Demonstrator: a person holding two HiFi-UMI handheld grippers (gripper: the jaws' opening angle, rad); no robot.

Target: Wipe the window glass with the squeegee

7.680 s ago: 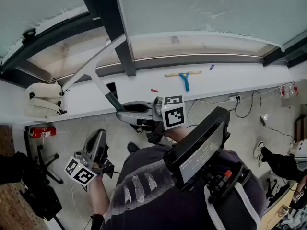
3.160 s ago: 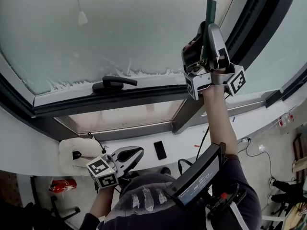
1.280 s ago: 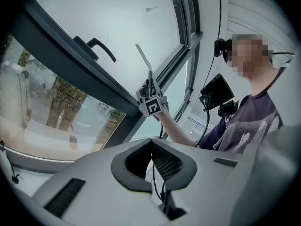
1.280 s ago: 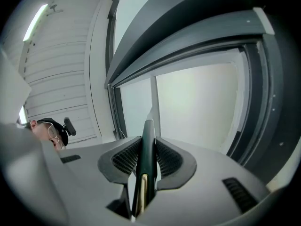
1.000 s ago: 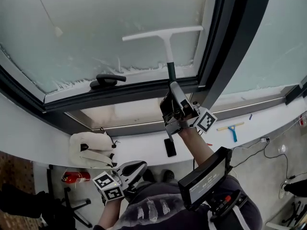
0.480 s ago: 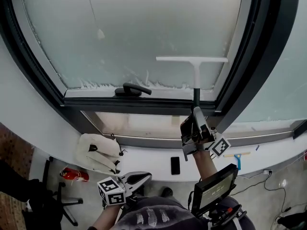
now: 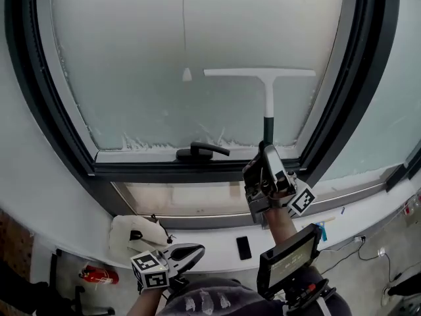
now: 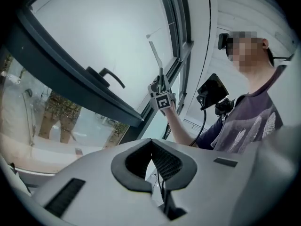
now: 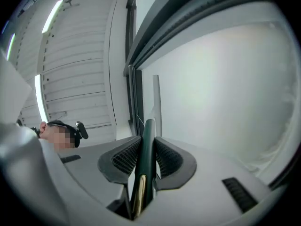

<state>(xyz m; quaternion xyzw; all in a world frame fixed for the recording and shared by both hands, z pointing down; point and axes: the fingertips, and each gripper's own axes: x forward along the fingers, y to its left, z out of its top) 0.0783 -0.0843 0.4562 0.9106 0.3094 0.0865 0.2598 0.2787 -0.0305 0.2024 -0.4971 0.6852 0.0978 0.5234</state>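
Frosted window glass (image 7: 131, 58) | window handle (image 7: 200, 151) beneath squeegee (image 7: 266, 84) | white blade, green shaft, clamped in right hand-held gripper (image 9: 148, 149) | left hand-held gripper (image 8: 151, 147) closed, empty

squeegee (image 7: 266, 91): white T-shaped head, white neck, dark green handle. Stands upright with the blade horizontal, upper centre-right of the head view, over the lower half of the window glass (image 7: 125, 51). The handle's lower end is clamped in the right gripper (image 7: 266, 151); the right gripper view shows the green handle pinched between both jaws. Blade-to-glass contact: can't tell. The glass is pale and frosted-looking, set in a dark frame (image 7: 360, 78), with a ragged white fringe along its bottom edge.
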